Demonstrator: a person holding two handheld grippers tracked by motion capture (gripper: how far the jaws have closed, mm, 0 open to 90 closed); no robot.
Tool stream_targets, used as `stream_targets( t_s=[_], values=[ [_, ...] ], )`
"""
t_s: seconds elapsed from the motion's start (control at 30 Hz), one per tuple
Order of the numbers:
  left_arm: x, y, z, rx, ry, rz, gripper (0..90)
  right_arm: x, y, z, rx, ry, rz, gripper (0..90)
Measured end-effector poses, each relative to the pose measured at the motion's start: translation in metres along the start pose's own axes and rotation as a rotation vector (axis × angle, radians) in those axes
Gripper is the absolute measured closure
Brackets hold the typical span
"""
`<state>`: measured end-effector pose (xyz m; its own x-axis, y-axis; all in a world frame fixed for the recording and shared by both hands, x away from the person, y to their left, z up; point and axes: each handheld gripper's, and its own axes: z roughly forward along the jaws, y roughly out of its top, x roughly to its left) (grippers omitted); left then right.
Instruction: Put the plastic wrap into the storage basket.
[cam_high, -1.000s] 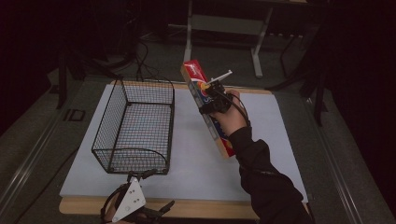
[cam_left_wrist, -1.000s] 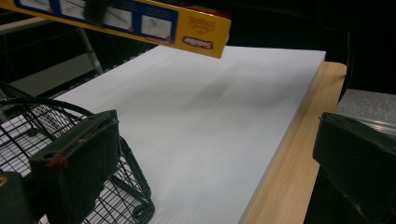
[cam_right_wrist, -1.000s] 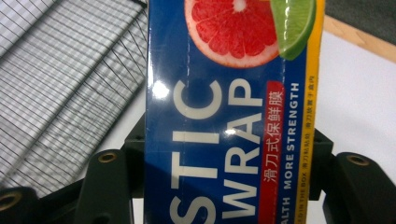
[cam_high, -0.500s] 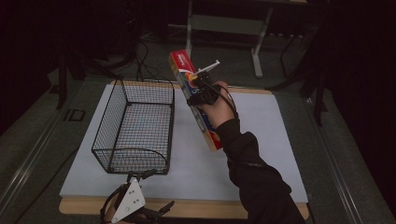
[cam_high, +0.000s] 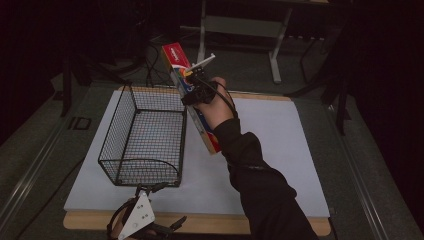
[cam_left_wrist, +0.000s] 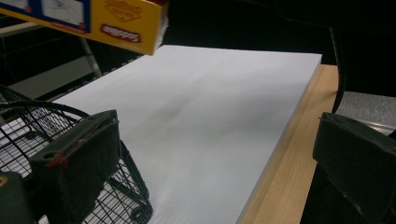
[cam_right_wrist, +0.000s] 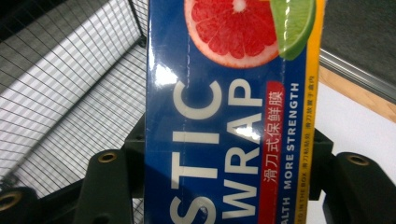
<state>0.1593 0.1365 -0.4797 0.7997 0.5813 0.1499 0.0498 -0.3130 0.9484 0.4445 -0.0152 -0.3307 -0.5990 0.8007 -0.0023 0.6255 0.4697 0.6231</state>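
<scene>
Box of plastic wrap clamped in your right gripper, riding in the air.
You are holding it just beside the wire basket; your left gripper, jaws apart and empty, is waiting at the surface edge.

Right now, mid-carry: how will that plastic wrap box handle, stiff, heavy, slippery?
The plastic wrap box probably stays stiff: its long edges run straight in the right tongs. Its glossy face glints, so it may slip. Held aloft tilted beside the wire basket, its long ends could lever and twist it.
</scene>
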Motion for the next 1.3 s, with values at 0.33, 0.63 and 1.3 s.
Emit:
stream_targets(
  t_s=[0.33, 0.63, 1.3],
  values=[
    [-0.001, 0.0, -0.001, 0.0, 0.002, 0.0, 1.6, 0.031, 0.022, 0.011, -0.024, 0.035, -0.023, 40.0],
    [-0.003, -0.001, -0.005, 0.001, 0.007, 0.004, 1.6, 0.057, 0.038, 0.023, -0.056, 0.069, -0.03, 40.0],
    [-0.005, -0.002, -0.008, 0.001, 0.006, 0.003, 1.6, 0.113, 0.035, 0.068, -0.079, 0.09, -0.018, 39.9]
  ],
)
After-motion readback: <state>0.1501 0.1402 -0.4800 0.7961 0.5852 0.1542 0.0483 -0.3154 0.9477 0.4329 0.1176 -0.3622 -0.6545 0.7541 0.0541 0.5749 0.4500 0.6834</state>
